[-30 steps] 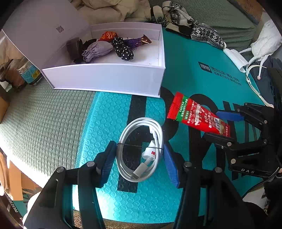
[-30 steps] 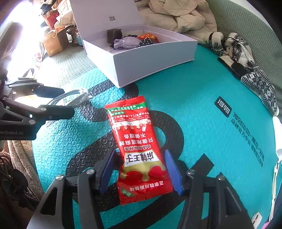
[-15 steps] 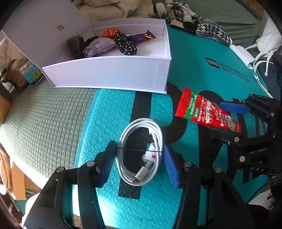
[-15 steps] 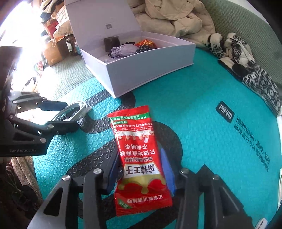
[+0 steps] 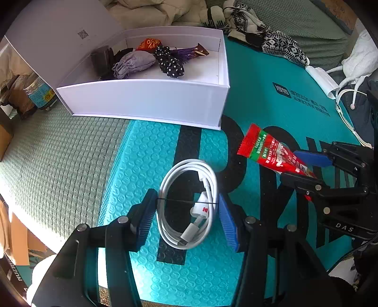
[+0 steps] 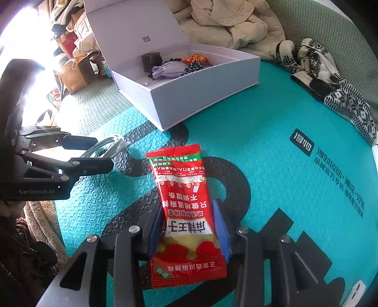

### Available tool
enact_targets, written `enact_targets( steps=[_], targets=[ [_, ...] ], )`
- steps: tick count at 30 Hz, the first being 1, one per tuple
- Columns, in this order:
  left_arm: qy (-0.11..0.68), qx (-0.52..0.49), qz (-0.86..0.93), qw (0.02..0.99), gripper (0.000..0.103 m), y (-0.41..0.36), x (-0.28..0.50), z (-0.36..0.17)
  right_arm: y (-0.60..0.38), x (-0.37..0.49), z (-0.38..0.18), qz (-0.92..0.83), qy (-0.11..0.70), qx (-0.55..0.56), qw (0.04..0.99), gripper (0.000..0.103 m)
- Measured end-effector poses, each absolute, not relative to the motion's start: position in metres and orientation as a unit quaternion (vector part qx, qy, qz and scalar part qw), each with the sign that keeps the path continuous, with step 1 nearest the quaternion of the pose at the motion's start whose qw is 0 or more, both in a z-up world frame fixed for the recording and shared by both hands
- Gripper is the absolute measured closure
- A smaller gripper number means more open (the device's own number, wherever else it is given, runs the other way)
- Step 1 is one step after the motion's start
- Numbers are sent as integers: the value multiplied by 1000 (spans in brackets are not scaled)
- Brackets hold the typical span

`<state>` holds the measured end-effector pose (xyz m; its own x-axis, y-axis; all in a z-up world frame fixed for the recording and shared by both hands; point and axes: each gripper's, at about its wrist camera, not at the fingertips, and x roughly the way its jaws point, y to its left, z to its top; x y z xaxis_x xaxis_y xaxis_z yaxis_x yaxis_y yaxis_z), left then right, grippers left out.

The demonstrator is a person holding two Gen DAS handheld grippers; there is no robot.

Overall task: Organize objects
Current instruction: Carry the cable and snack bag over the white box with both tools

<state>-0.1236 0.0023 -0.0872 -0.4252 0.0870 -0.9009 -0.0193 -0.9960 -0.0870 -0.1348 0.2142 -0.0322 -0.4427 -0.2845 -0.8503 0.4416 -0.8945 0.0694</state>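
A coiled white charging cable point(image 5: 189, 205) lies on the teal mat, and my left gripper point(image 5: 186, 212) is closed around it, blue pads touching both sides of the coil. A red snack packet point(image 6: 186, 212) is pinched between the pads of my right gripper point(image 6: 189, 231), its far end lifted off the mat; it also shows in the left wrist view point(image 5: 271, 151). The open white box point(image 5: 146, 104) stands beyond, holding a grey pouch point(image 5: 134, 63), a polka-dot pouch and wrapped items.
The box lid point(image 6: 132, 30) stands open at the back. Patterned knit cloth point(image 5: 271, 40) and a beige jacket point(image 6: 224, 21) lie behind the mat. A jar point(image 5: 40, 92) sits left of the box. White cords point(image 5: 342, 94) lie at the right.
My right gripper has closed on the red packet and lifted it. My left gripper has stayed around the cable, and both views have drawn slightly nearer the box.
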Motion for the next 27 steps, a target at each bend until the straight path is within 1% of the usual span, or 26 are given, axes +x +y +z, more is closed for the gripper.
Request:
enact_targets(
  steps=[8, 15, 18, 23, 27],
  targets=[
    [-31, -525, 850, 29, 53, -6, -120, -71, 211, -127, -15, -843, 72, 479, 231, 62],
    [-35, -521, 852, 30, 53, -9, -114, -56, 205, -120, 8, -848, 88, 458, 251, 62],
    [-36, -517, 854, 27, 53, -10, -112, -44, 203, -119, 18, -851, 93, 449, 256, 62],
    [-11, -506, 862, 28, 53, -8, -109, -19, 197, -120, 37, -857, 100, 430, 264, 62],
    [-5, -493, 870, 29, 53, -11, -113, 2, 194, -126, 52, -864, 100, 415, 268, 62]
  ],
)
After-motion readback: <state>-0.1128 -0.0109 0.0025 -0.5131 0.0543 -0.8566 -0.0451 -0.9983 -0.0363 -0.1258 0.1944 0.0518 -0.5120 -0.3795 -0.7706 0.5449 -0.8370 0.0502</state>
